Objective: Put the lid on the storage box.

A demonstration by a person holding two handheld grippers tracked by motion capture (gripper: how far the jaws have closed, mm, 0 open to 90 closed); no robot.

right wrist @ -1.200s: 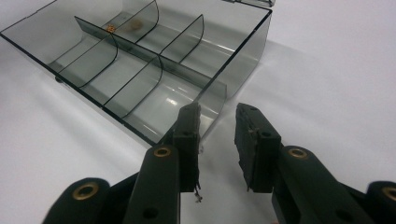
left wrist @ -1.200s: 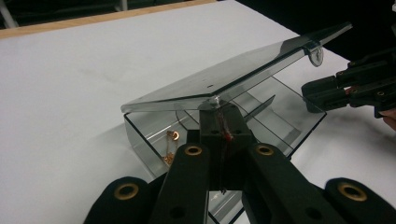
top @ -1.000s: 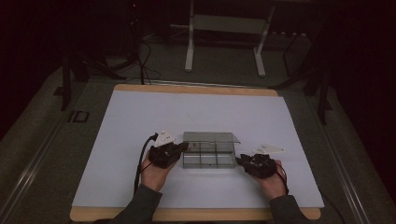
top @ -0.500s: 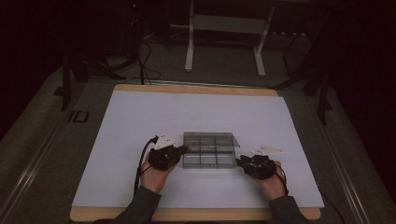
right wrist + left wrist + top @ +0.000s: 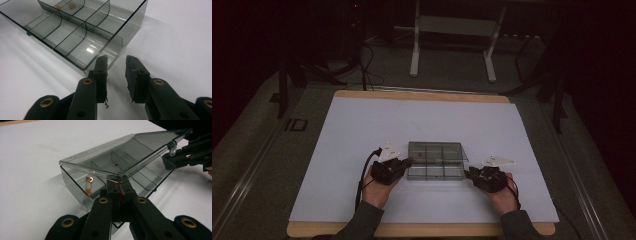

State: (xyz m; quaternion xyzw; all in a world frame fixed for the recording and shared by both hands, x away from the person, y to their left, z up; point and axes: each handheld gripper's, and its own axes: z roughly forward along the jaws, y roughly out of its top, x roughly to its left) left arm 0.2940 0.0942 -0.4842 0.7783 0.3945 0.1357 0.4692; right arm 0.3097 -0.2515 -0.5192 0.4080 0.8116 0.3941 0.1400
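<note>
I read the left hand [image 5: 377, 192] entering from 6 o'clock, forearm angled toward 1 o'clock. The left gripper [image 5: 404, 164] is pressed together, pinching the corner of the raised lid [image 5: 125, 155] of the smoked compartment box [image 5: 436, 161], which lies on the white table [image 5: 362, 125] near its front edge. At the box's 3 o'clock, the right gripper [image 5: 470, 174] points toward 10 o'clock, jaws spread, gripping nothing.

- The room is dim; only the counter [image 5: 362, 130] catches light.
- A white sheet [image 5: 472, 120] covers the counter, leaving a wooden rim bare.
- Grey floor [image 5: 452, 75] lies around it.
- A white metal stand [image 5: 416, 45] rises behind, with dark cables [image 5: 367, 60] nearby.
</note>
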